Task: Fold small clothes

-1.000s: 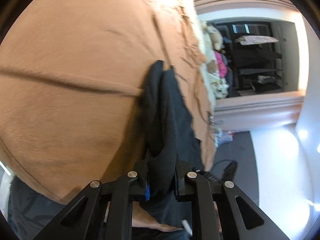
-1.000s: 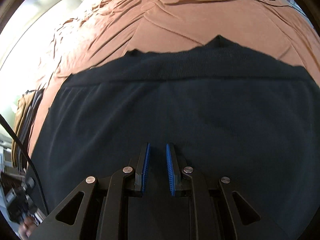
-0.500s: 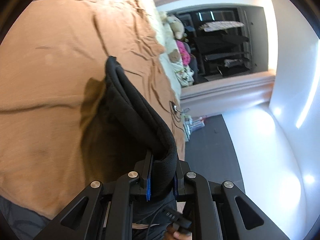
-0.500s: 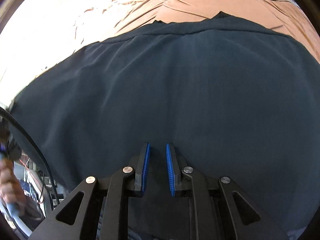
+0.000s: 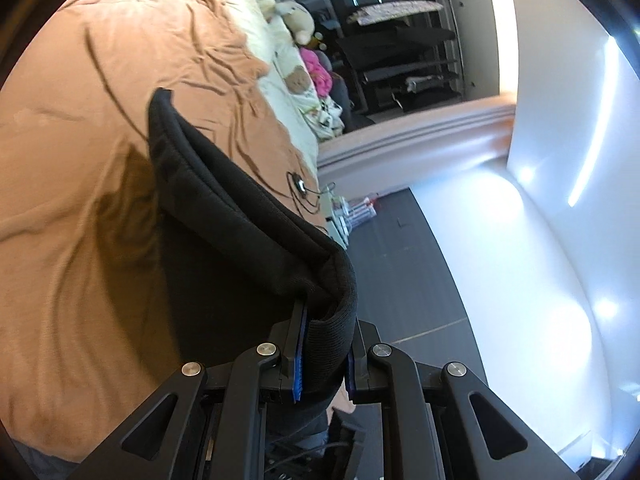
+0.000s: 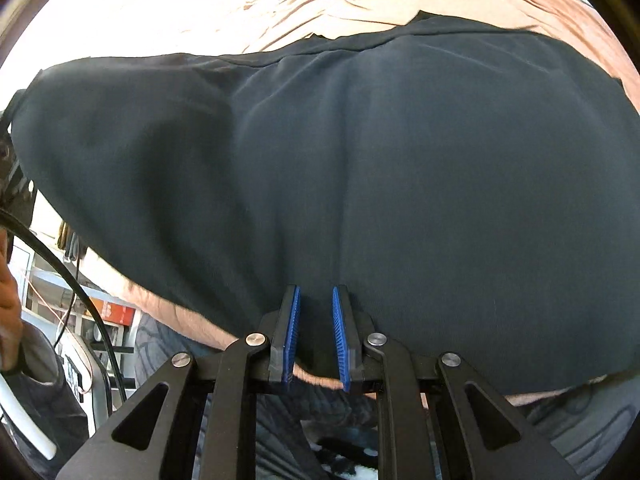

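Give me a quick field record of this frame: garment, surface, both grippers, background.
garment: black garment, spread wide in the right wrist view, thick ribbed band raised off the bed in the left wrist view
surface: orange-brown bedsheet, wrinkled
left gripper: shut on the ribbed band, blue pads pressing it
right gripper: pads close together, fabric edge between them
cable: thin black cable with small device on the sheet near the bed edge
background: dark open wardrobe, soft toys beside the bed
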A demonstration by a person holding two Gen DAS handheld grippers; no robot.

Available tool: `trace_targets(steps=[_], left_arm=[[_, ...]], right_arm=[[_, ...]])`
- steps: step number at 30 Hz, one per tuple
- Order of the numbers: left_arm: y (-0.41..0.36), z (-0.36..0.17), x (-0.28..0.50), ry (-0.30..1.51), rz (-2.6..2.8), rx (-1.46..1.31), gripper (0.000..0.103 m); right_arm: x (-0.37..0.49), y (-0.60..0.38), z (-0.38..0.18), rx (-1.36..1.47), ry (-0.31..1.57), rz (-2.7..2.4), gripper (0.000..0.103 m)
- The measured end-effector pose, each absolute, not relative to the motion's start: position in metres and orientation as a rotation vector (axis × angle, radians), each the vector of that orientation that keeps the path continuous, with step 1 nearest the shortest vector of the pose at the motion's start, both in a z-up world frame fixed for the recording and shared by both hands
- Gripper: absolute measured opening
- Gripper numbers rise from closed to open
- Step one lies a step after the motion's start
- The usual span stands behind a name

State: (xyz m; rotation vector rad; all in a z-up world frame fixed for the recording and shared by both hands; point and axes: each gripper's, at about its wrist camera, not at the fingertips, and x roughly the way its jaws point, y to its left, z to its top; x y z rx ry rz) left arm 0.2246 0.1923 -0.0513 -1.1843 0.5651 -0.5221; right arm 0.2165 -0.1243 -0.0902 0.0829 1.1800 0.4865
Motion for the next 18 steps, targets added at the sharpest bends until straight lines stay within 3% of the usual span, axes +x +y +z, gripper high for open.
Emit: trace_targets(steps=[9,18], left_arm=[[0.154,-0.023,0.249,0.589,-0.593,-1.127,0.015],[0.101,-0.005,0.277,0.654,-0.663,-1.054,0.015]], right_arm=[[0.216,-0.139,-0.091,0.163,1.196,0.537,0.012],[0.221,-0.203,-0.053,0.229,1.028,0.513,0.014]])
